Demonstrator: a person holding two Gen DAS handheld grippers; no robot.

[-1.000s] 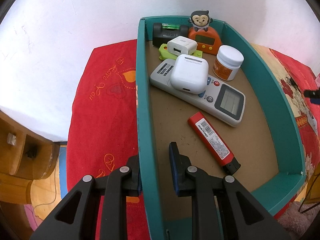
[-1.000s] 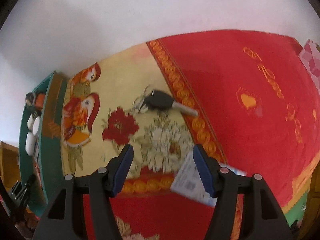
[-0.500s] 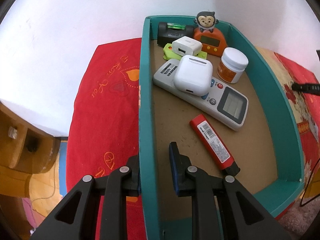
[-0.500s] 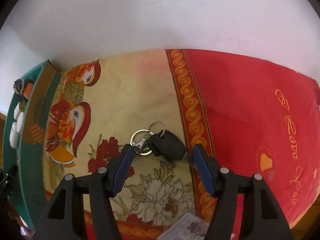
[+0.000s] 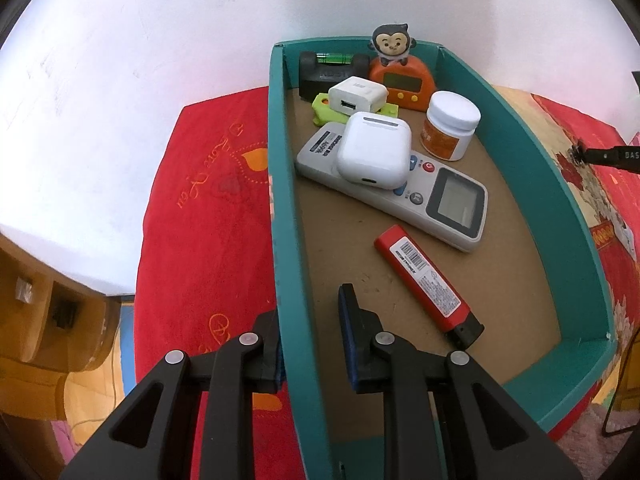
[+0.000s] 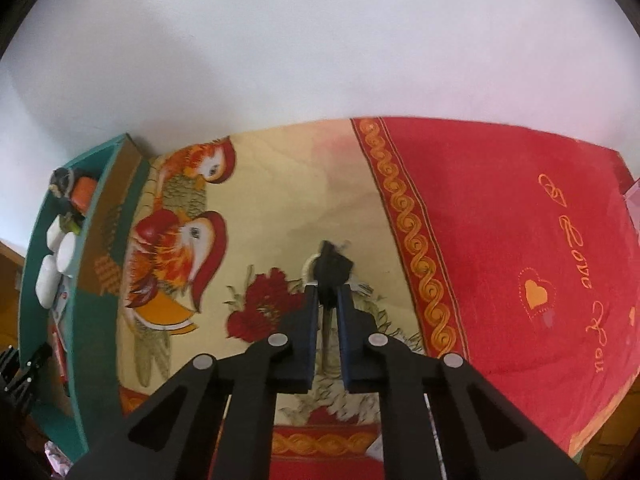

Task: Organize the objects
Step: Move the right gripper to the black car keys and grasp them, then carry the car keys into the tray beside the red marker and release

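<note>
Black plastic of the key pinched between the pads of the right gripper, jaws drawn in almost to touching, most of the fob sticking out ahead of the fingertips and the split ring hanging just off the left finger. Impossible to tell whether clear of the patterned cloth or resting on it.

Far off to that gripper's left, the teal tray, seen edge-on.

Left gripper straddling the tray's near-left wall: outer finger against the outside face, inner finger inside with a visible gap to the wall, so spread apart and not clamped on anything. Ahead of it and to the right, a red lighter-shaped stick; further ahead, a remote with a white earbud case resting on top, and a white-capped jar beyond.

Probable troubles, judged from this:

- Thin grip near the fob's rear end; likely to pivot or slip out during the carry across to the tray, with the ring's swing adding to that.
- Ring liable to snag on the cloth if dragged rather than lifted.
- Loose hold on the tray wall; tray apt to slide or tip if nudged on arrival.
- Drop onto the earbud case risky, since perched and easy to knock off the remote. Bare floor just ahead of the left gripper looks safer.
</note>
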